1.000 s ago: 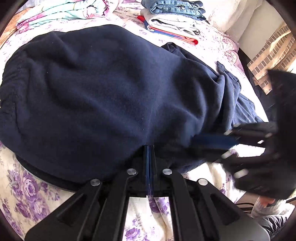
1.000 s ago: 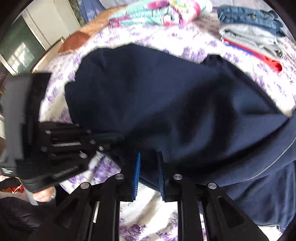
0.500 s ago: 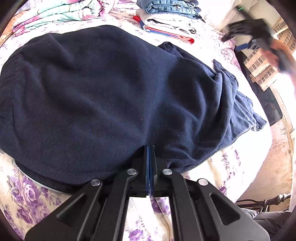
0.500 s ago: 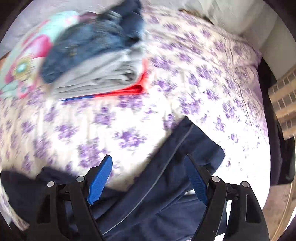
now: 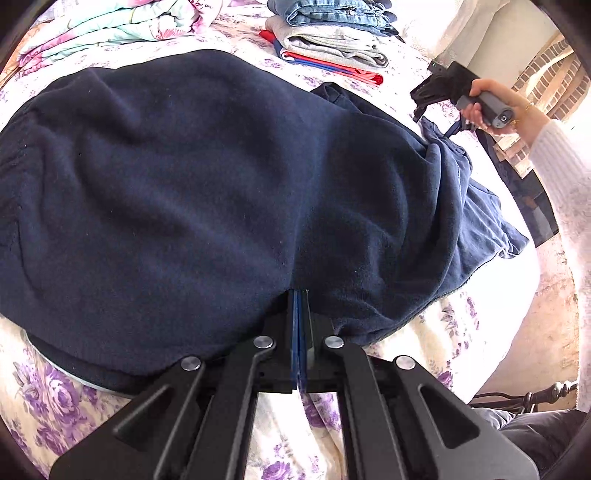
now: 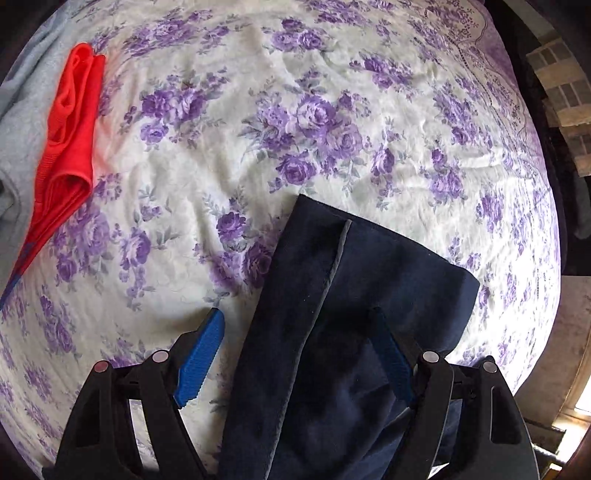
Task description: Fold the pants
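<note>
Navy blue fleece pants (image 5: pixel 207 177) lie spread over the flowered bedsheet (image 5: pixel 439 343). My left gripper (image 5: pixel 299 299) is shut on their near edge, and the cloth puckers toward its blue pads, whose tips are hidden under the fabric. At the far right a hand holds my right gripper (image 5: pixel 436 118) over the end of the pant legs. In the right wrist view the right gripper (image 6: pixel 295 356) points down with its jaws wide open. The leg hem (image 6: pixel 354 295) with a pale side stripe lies below and between its fingers (image 6: pixel 201 356), not pinched.
A stack of folded jeans, grey and red clothes (image 5: pixel 325 40) sits at the back of the bed, and its red piece (image 6: pixel 66 140) shows left of the right gripper. A folded flowered blanket (image 5: pixel 110 29) lies back left. The bed edge (image 5: pixel 524 280) drops off at right.
The right gripper left the near edge of the pants beside the left gripper, opened wide, and swung across to the leg end at the far right. The left gripper kept still.
</note>
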A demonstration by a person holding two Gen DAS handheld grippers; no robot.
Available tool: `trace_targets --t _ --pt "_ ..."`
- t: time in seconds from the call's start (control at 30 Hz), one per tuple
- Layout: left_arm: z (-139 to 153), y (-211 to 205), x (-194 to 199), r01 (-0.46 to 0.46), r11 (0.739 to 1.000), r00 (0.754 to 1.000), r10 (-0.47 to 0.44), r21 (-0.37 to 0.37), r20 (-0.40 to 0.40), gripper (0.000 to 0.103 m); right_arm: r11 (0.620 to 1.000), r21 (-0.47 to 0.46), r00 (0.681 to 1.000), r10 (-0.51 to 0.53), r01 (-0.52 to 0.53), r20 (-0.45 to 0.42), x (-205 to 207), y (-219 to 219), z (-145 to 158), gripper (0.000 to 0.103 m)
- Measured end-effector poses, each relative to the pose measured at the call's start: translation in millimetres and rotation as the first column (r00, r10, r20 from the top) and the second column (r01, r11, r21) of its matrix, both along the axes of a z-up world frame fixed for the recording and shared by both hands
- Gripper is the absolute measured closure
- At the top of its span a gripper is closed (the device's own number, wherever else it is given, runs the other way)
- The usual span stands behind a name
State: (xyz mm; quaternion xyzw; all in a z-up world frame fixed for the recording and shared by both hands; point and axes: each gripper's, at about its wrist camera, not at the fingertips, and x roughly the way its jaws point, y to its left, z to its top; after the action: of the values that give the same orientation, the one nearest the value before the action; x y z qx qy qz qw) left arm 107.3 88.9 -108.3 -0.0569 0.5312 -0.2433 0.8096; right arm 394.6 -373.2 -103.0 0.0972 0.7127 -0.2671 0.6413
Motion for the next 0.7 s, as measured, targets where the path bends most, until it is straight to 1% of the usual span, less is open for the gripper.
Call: trace_targets --t 0.03,0.1,0.13,0.17,0.2,0.23,0.27,0.37,0.4,0.47,0.53,0.6,0.67,0.7 --pt "0.0 -0.1 -0.3 0.0 1.0 1.0 0.0 0.0 0.0 0.102 1.0 0.008 1.0 -0.015 0.015 0.009 -1.5 -1.5 -0.7 0.021" --pt "0.4 -0.7 -0.2 0.0 1.0 1.0 0.0 0.002 0.0 0.102 0.999 0.024 0.999 -0.03 0.029 0.037 -5.9 -6.4 0.1 0.022" --pt "0.4 -0.4 -0.1 0.0 1.0 1.0 0.0 0.002 0.0 0.102 1.0 0.016 0.999 -0.024 0.023 0.045 -7.8 -8.3 1.9 0.032" --pt "0.4 -0.4 0.0 -0.001 1.0 1.0 0.001 0.002 0.0 0.102 1.0 -0.003 0.999 -0.017 0.017 0.049 -11.4 -9.8 4.7 0.05" --pt "0.0 -0.2 0.2 -0.002 1.0 1.0 0.002 0.002 0.0 0.102 1.0 0.015 0.998 -0.015 0.014 0.066 -15.7 -10.7 7.9 0.054" --pt "0.0 -0.2 0.0 -0.003 1.0 1.0 0.003 0.001 0.0 0.102 0.999 0.033 0.996 0.0 -0.003 0.089 -21.6 -14.0 10.4 0.068" --pt "0.2 -1.1 0.0 -0.005 1.0 1.0 0.005 0.002 0.001 0.102 0.999 0.041 0.994 0.019 -0.024 0.108 -26.8 -12.9 15.8 0.088" --pt "-0.3 -1.1 -1.3 -0.006 1.0 1.0 0.006 0.004 0.005 0.102 0.995 0.064 0.975 0.055 -0.07 0.215 -50.9 -15.0 42.9 0.088" --pt "-0.2 -1.6 -1.4 -0.006 1.0 1.0 0.006 0.007 0.006 0.102 0.994 0.077 0.966 0.056 -0.078 0.254 -62.0 -18.3 53.6 0.088" --pt "-0.1 -3.0 -1.8 -0.008 1.0 1.0 0.008 0.011 0.003 0.102 0.99 0.114 0.937 0.041 -0.085 0.348 -90.8 -30.0 78.6 0.089" --pt "-0.1 -3.0 -1.0 -0.01 1.0 1.0 0.01 0.011 -0.004 0.102 0.985 0.146 0.892 0.019 -0.095 0.451 -128.0 -42.7 107.4 0.089" --pt "-0.3 -3.3 0.2 -0.011 1.0 1.0 0.011 0.009 -0.012 0.102 0.981 0.164 0.837 -0.003 -0.104 0.548 -169.3 -54.0 139.3 0.089" --pt "-0.5 -3.0 1.5 -0.011 1.0 1.0 0.011 0.005 -0.022 0.102 0.981 0.168 0.788 -0.025 -0.1 0.615 -219.2 -62.5 155.7 0.089" --pt "-0.6 -2.5 2.2 -0.009 1.0 1.0 0.01 0.004 -0.025 0.102 0.981 0.173 0.769 -0.042 -0.09 0.638 -245.4 -71.2 154.6 0.089"
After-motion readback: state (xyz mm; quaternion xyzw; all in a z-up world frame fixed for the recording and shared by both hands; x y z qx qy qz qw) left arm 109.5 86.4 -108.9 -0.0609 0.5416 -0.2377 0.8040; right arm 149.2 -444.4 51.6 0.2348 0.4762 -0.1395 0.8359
